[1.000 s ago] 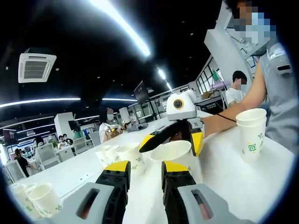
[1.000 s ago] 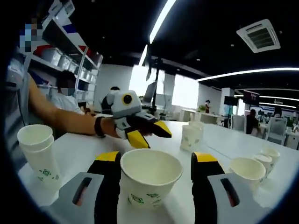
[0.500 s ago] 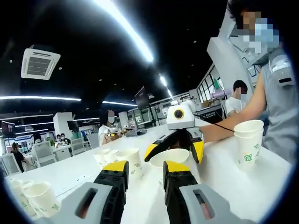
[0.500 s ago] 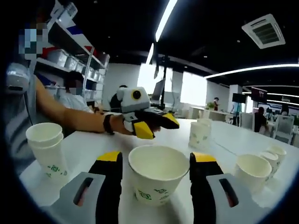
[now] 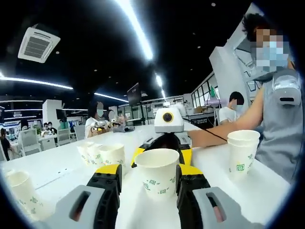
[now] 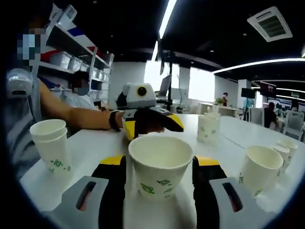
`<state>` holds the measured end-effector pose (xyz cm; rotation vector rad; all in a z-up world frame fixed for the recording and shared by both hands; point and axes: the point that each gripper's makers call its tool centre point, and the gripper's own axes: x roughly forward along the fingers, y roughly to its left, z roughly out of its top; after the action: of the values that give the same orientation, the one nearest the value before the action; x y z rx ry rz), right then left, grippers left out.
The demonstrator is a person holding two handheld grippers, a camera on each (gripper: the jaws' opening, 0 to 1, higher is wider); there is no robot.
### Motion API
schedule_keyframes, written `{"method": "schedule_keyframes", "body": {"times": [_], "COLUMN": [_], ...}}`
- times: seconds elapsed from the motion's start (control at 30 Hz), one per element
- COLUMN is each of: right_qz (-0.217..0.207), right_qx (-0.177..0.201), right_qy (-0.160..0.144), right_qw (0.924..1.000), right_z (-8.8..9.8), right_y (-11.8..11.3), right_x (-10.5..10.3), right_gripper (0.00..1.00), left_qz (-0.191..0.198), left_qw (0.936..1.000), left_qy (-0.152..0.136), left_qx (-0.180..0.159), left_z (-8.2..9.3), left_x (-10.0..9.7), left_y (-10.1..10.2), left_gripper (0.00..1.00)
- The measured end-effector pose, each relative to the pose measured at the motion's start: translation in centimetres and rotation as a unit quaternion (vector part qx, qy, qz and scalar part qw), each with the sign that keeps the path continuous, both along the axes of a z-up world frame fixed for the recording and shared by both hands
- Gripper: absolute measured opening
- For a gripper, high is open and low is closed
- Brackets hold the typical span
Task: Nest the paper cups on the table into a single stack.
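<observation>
A white paper cup [image 6: 159, 167] with a green print sits upright between my right gripper's [image 6: 159, 162] black, yellow-tipped jaws, which press on both its sides. The same cup [image 5: 157, 172] shows in the left gripper view, with the right gripper [image 5: 161, 151] behind it. My left gripper [image 5: 148, 172] is open, its tips flanking that cup without a clear touch. From the right gripper view, the left gripper [image 6: 151, 125] faces me just beyond the cup's rim. A stack of two cups [image 5: 242, 152] stands beside the person's arm, and it also shows in the right gripper view [image 6: 51, 143].
Several loose cups [image 5: 102, 155] stand further along the white table [image 5: 224, 200], one cup [image 5: 21, 191] near its edge. In the right gripper view there are a single cup [image 6: 259, 169], more cups [image 6: 286, 145] and a small stack [image 6: 208, 129]. A person in grey [image 5: 281, 124] sits alongside.
My left gripper's jaws have spread apart. The right gripper and its cup have come closer to the left gripper, and the cup now sits higher between the right jaws.
</observation>
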<state>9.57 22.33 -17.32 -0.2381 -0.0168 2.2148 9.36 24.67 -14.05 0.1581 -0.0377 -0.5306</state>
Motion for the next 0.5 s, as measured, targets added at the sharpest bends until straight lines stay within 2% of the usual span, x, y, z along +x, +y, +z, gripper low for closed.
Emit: {"method": "schedule_keyframes", "body": {"times": [0.2,0.5], "right_qz": [0.005,-0.007], "right_qx": [-0.014,-0.011], "right_qy": [-0.012,-0.008], "right_qw": [0.9998,0.9999], "right_z": [-1.11,-0.97], "right_y": [0.39,0.3], "right_x": [-0.06,0.62], "right_gripper": [0.56,0.47], "left_qz": [0.012,0.011], "left_qw": [0.9997,0.9997], "left_qy": [-0.02,-0.022], "left_qx": [-0.005,-0.001], "left_z": [0.96,0.92], "left_x": [-0.04,-0.03], "left_y": [0.74,0.59], "left_gripper": [0.45,0.45]}}
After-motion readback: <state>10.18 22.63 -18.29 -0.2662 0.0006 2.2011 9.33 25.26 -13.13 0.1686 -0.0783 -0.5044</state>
